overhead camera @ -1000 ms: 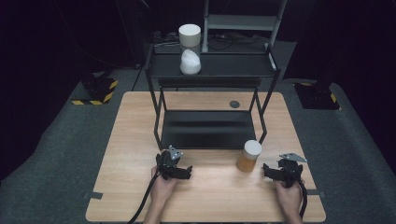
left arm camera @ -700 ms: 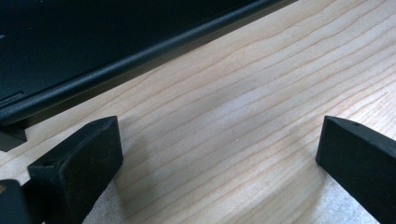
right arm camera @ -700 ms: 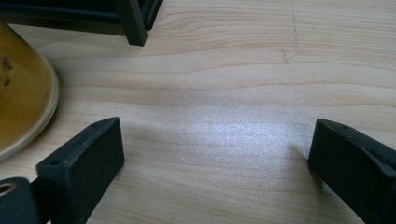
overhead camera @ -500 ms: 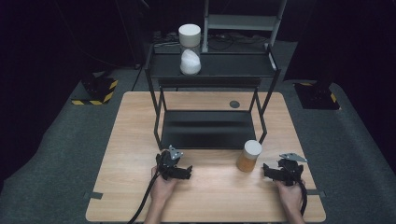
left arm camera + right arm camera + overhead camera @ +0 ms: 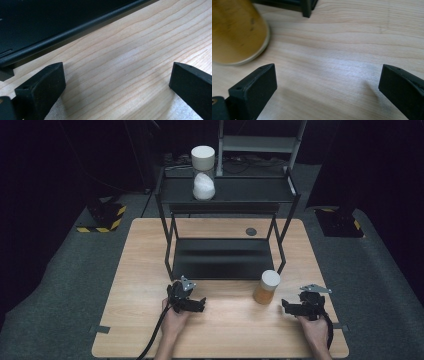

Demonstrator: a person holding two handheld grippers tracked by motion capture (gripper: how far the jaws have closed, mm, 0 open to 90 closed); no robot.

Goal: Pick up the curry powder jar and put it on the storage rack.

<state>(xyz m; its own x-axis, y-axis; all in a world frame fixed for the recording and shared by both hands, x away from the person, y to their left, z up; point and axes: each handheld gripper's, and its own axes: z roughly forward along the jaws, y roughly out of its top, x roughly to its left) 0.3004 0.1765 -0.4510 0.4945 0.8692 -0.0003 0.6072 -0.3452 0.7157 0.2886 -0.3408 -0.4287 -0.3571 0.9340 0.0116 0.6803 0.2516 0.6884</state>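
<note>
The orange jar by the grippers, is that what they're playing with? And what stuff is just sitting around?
Part of the job:
- orange jar, nearest the right gripper, jaws open, apart from it
- left gripper, open over bare wood

Just lying about:
- white-filled jar on the black rack's top shelf
- small dark disc on the table

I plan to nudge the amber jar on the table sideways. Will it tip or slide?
The amber jar stands upright, taller than wide, so a high push would probably tip it. Its smooth wall may slip between pads. Tipped, it would likely roll on the table.
</note>
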